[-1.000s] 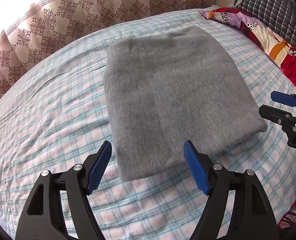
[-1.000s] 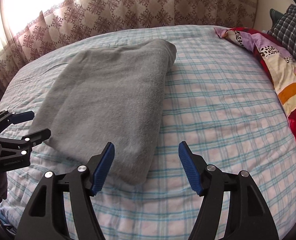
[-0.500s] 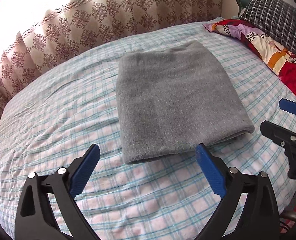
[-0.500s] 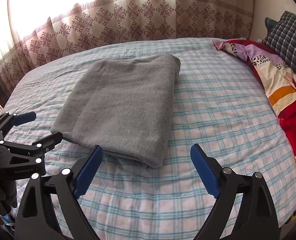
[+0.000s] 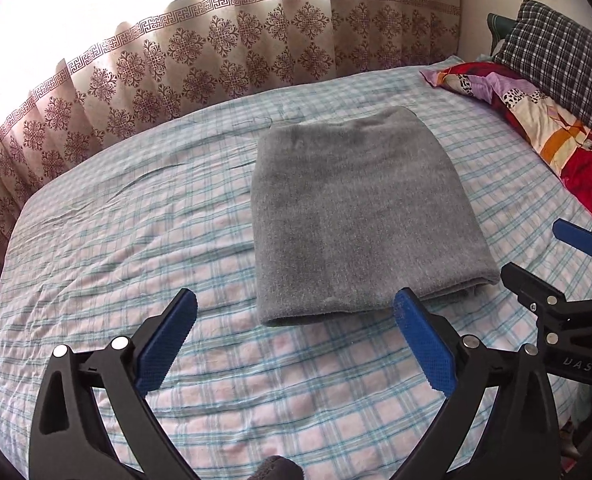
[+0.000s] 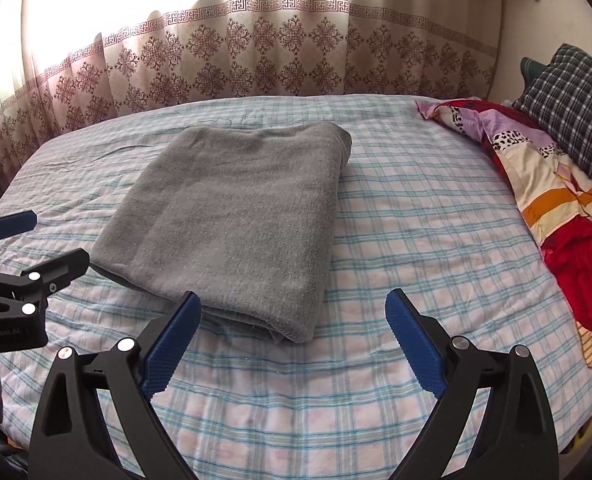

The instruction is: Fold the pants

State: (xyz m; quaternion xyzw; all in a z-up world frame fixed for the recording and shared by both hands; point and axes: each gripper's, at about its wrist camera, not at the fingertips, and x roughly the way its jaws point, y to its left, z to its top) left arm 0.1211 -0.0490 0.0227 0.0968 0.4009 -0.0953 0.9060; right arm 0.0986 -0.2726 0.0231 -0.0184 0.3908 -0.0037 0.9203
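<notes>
A bed point(image 5: 144, 240) in pale checked sheet carries folded grey pants point(image 5: 356, 216), a patchwork quilt point(image 5: 536, 112) and a plaid pillow point(image 5: 556, 52).

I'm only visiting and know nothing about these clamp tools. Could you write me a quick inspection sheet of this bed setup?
Surface: checked bedsheet, lightly wrinkled.
Job's things: grey pants lying flat, folded into a neat rectangle.
Clutter: colourful quilt and plaid pillow along the bed's right edge.
Grippers: left gripper and right gripper both open, jaws just widened, nothing between them.
Cables: nothing seen.
Surroundings: patterned curtain behind the bed, bright window.
</notes>
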